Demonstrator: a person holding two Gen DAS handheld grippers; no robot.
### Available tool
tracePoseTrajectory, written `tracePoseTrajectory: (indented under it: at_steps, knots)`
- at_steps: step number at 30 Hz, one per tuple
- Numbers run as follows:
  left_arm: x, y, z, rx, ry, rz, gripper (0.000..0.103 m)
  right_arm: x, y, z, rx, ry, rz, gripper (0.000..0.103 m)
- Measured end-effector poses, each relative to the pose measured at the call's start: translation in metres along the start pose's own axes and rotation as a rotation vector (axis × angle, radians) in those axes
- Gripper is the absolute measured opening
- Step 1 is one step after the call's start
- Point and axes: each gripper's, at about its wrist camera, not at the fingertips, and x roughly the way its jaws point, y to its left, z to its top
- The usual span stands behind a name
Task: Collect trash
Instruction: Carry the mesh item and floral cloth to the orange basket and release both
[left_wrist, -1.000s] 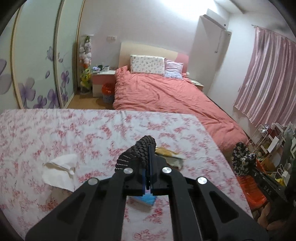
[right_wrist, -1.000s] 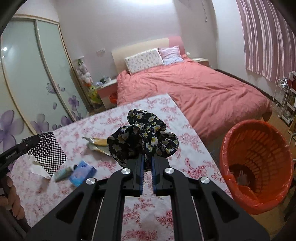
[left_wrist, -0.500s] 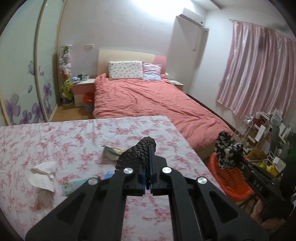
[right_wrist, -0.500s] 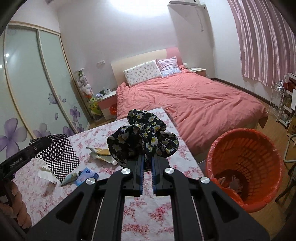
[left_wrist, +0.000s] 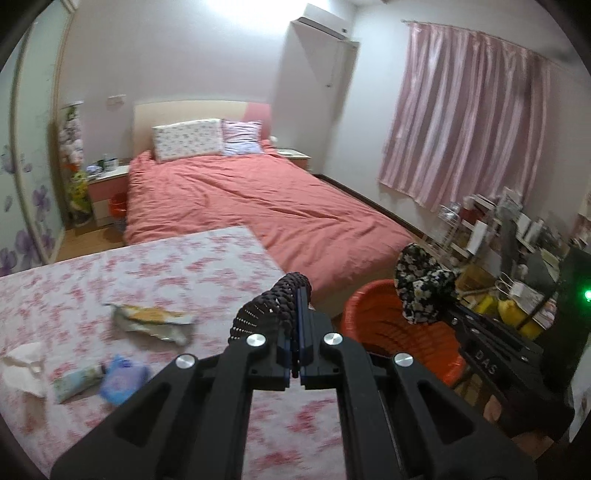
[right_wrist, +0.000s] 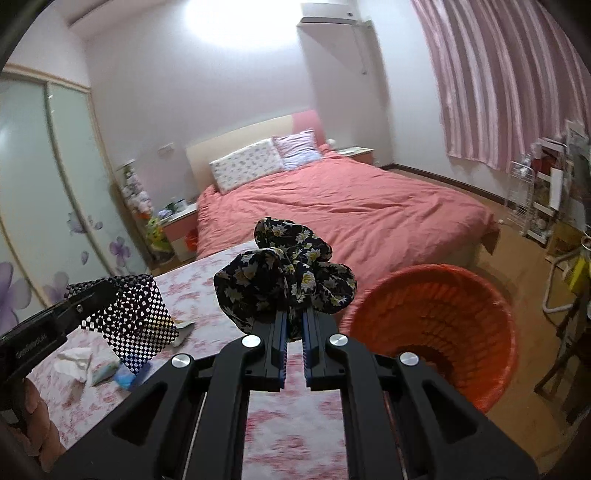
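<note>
Presently, the left gripper (left_wrist: 295, 295) has its fingers clamped on a black-and-white checkered cloth (right_wrist: 138, 321), seen at lower left of the right wrist view. The right gripper (right_wrist: 293, 321) holds its fingers narrow on a crumpled dark floral cloth (right_wrist: 284, 280), just left of the orange basket (right_wrist: 436, 328), which stands on the floor beside the bench (left_wrist: 166, 266). On the floral-covered bench, lower left in the left wrist view, lie a snack wrapper (left_wrist: 151, 321), a white tissue (left_wrist: 24, 363) and a blue packet (left_wrist: 120, 378)
</note>
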Motion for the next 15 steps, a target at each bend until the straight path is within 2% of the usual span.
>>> tracePoseTrajectory:
  at_steps: [9,15]
  knots:
    - [0.049,-0.067,0.000,0.062,0.045,-0.154,0.004,0.005,-0.054,0.003,0.076,-0.016,-0.113,0.007]
    - [0.077,-0.109,0.002,0.106,0.071,-0.235,0.004,0.010,-0.077,0.003,0.114,-0.022,-0.154,0.007]
